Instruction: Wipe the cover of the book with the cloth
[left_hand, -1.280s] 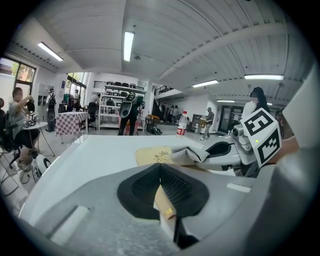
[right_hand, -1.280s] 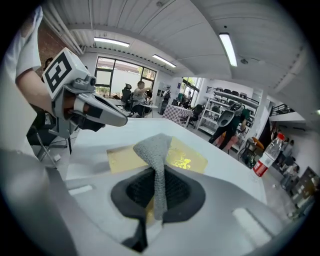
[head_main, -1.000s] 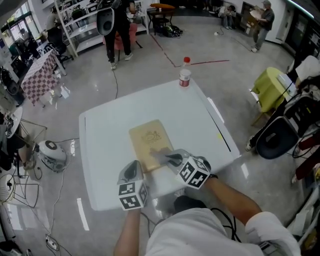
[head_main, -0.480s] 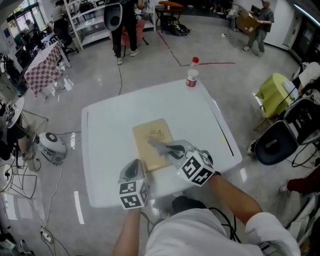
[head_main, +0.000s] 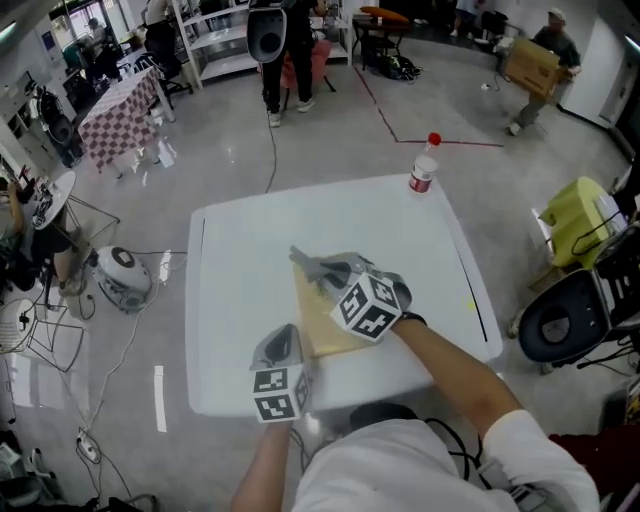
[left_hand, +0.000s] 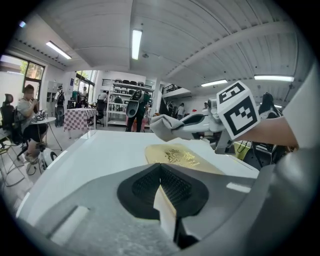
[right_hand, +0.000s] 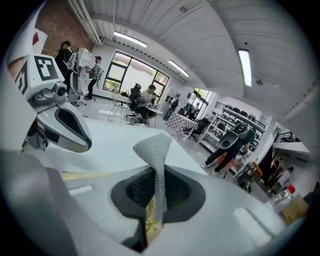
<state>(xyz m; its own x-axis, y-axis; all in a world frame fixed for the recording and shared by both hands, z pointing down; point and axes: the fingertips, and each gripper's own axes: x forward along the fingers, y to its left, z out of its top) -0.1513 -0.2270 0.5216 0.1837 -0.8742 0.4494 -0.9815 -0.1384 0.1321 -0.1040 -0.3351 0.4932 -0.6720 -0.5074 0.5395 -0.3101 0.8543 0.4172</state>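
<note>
A tan book (head_main: 322, 325) with a gold emblem lies flat on the white table (head_main: 240, 260). My left gripper (head_main: 281, 347) is at the book's near left corner, its jaws shut on the cover's edge (left_hand: 165, 207). My right gripper (head_main: 326, 268) reaches over the book, shut on a grey cloth (head_main: 305, 262). The cloth (left_hand: 163, 128) hangs at the book's (left_hand: 180, 156) far left corner; whether it touches the cover is unclear. In the right gripper view the cloth (right_hand: 155, 150) stands up out of the shut jaws, with the left gripper (right_hand: 65, 125) beyond it.
A plastic bottle with a red cap (head_main: 423, 172) stands at the table's far right corner. A yellow chair (head_main: 572, 212) and a black chair (head_main: 560, 320) are to the right. People and shelves are in the background.
My right gripper has carried the cloth away from me along the cover, from the book's near part to its far left corner. The left gripper has kept its hold.
</note>
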